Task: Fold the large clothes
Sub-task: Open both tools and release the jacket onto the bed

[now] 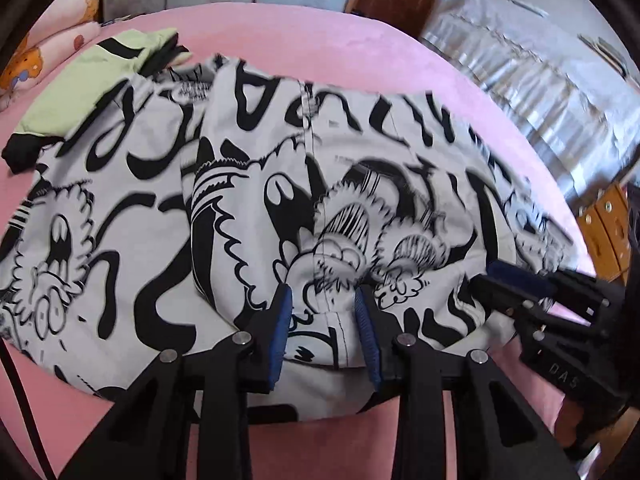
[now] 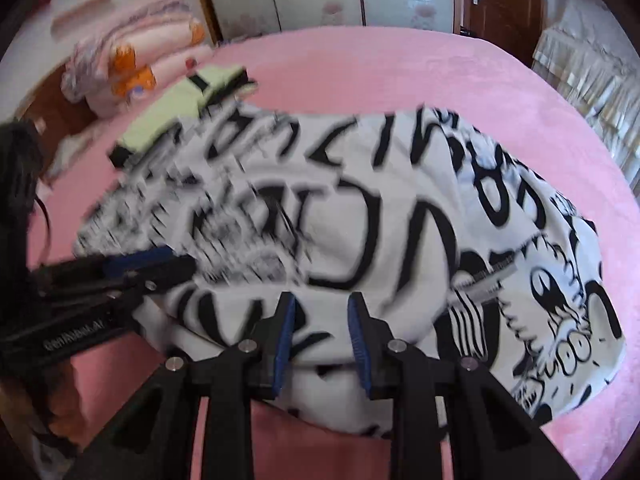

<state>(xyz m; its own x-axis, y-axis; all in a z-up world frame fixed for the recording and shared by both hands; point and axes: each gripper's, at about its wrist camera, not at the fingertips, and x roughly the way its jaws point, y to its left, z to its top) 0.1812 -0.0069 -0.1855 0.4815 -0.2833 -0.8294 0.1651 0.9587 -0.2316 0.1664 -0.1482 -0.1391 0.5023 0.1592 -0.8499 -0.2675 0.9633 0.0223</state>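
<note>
A large white garment with black cartoon print (image 1: 248, 184) lies partly folded on the pink bed; it also shows in the right wrist view (image 2: 360, 208). My left gripper (image 1: 322, 292) is open, its blue-padded fingers straddling the garment's near edge. My right gripper (image 2: 320, 300) is open over the near edge too, with cloth between the jaws. The right gripper shows at the right in the left wrist view (image 1: 520, 284), and the left gripper shows at the left in the right wrist view (image 2: 132, 268).
A folded light-green and black garment (image 1: 100, 76) lies at the far left of the pink bed (image 1: 320, 40), also seen in the right wrist view (image 2: 180, 108). A patterned quilt (image 2: 132, 64) is piled beyond it. A wardrobe and door stand behind.
</note>
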